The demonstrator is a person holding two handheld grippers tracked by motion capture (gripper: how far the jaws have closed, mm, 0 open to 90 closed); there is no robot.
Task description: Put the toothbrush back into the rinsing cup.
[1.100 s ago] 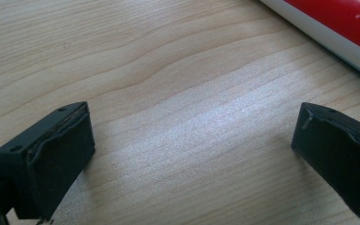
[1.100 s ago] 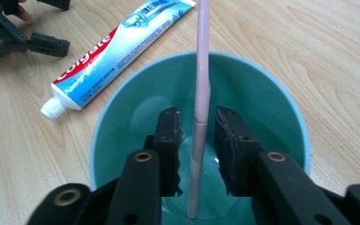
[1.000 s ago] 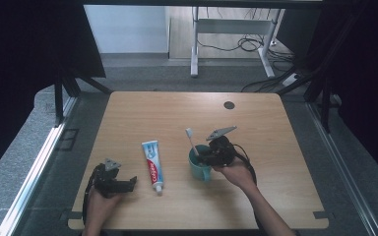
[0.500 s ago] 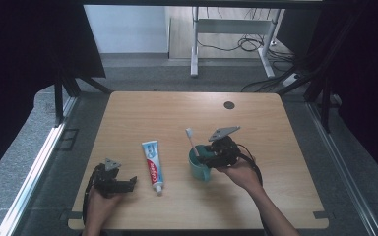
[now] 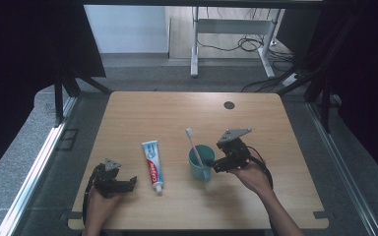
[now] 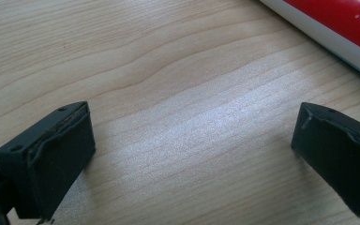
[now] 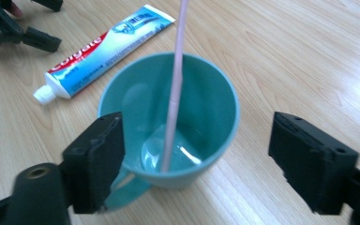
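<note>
Left claw (image 5: 130, 183) is parked on the counter (image 5: 275, 128) near its front-left corner, jaws spread wide. From my left gripper view there's just bare wood between them, and nothing is gripped.

Toothpaste tube (image 5: 152, 165) lies flat just right of that claw, cap end toward the front edge, printed face up. It's apart from the claw, and its red and white edge clips the top-right corner of the left gripper view.

Teal cup (image 5: 201, 162) stands upright right of the tube, clearly apart from it, with its handle toward the front edge. Pink toothbrush (image 5: 193, 145) sits in it, bristle head up, with the shaft leaning to the left and away. In the right gripper view its lower end rests on the cup floor.

Right claw (image 5: 215, 165) is released and its jaws have just been opening. They straddle the cup's near rim, the pads not pressing on the cup. One jaw sits by the handle, the other well off the wall. The toothbrush stands free in the cup.
</note>
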